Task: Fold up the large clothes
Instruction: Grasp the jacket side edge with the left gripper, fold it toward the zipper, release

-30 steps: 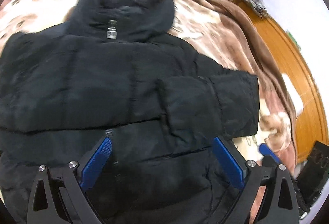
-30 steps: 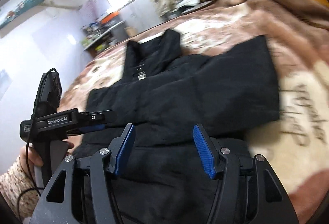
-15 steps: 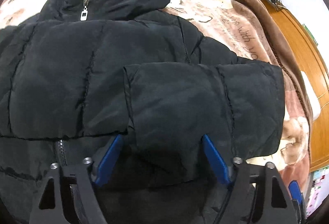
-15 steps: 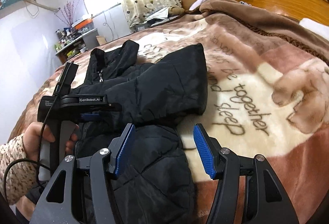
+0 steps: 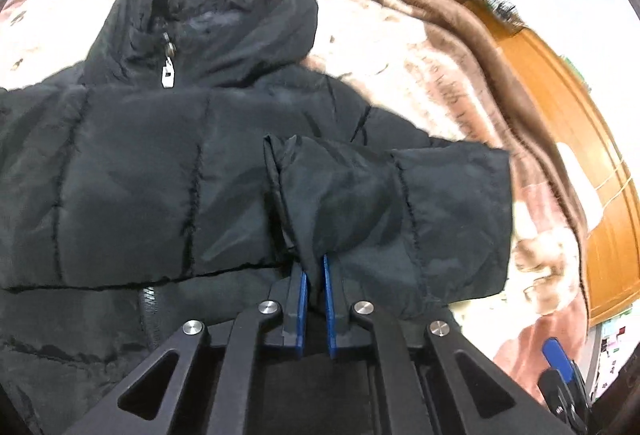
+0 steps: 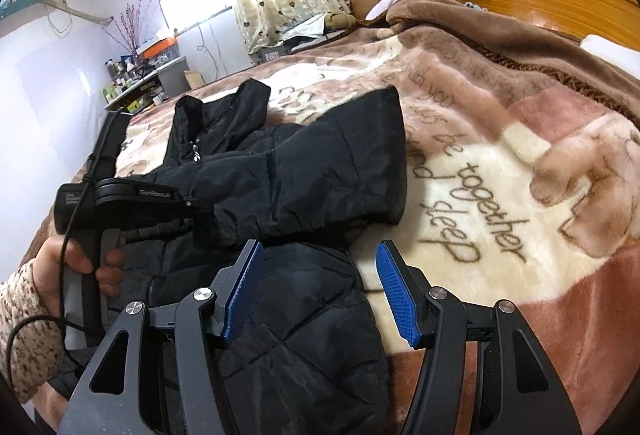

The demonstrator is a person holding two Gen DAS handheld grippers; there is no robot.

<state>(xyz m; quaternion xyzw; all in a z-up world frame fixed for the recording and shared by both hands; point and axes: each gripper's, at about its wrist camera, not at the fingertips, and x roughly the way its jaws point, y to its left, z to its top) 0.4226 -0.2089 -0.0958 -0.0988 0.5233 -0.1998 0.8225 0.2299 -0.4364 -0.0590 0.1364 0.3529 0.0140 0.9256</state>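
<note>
Pinching a fold of black fabric, the left gripper (image 5: 315,277) has its blue pads (image 5: 301,299) nearly together; the jaws have just been closing, and the cloth caught between them belongs to the sleeve (image 5: 400,211) of the black puffer jacket (image 5: 132,187). The fabric bunches and rises into a ridge directly ahead of the fingertips. The sleeve lies folded across the jacket front, its cuff end reaching out to the gripper's right. The zipper pull (image 5: 168,75) and hood (image 5: 240,23) lie farther ahead and slightly left of the left gripper.

The jacket lies spread on a brown and cream blanket (image 6: 500,195) printed with lettering and a bear figure. A wooden headboard (image 5: 592,163) runs beyond the blanket, far right of the left gripper.

The right gripper (image 6: 320,283) stands open, blue pads (image 6: 240,283) well apart, nothing pressed between them. Below and between its fingers sits the jacket's lower quilted part, with its edge and bare blanket towards the right finger. The folded sleeve lies just ahead of the fingertips.

In the right wrist view, a hand (image 6: 76,267) in a speckled knit sleeve (image 6: 24,347) holds the left gripper's handle, off to the right gripper's left; a black cable runs from it.
</note>
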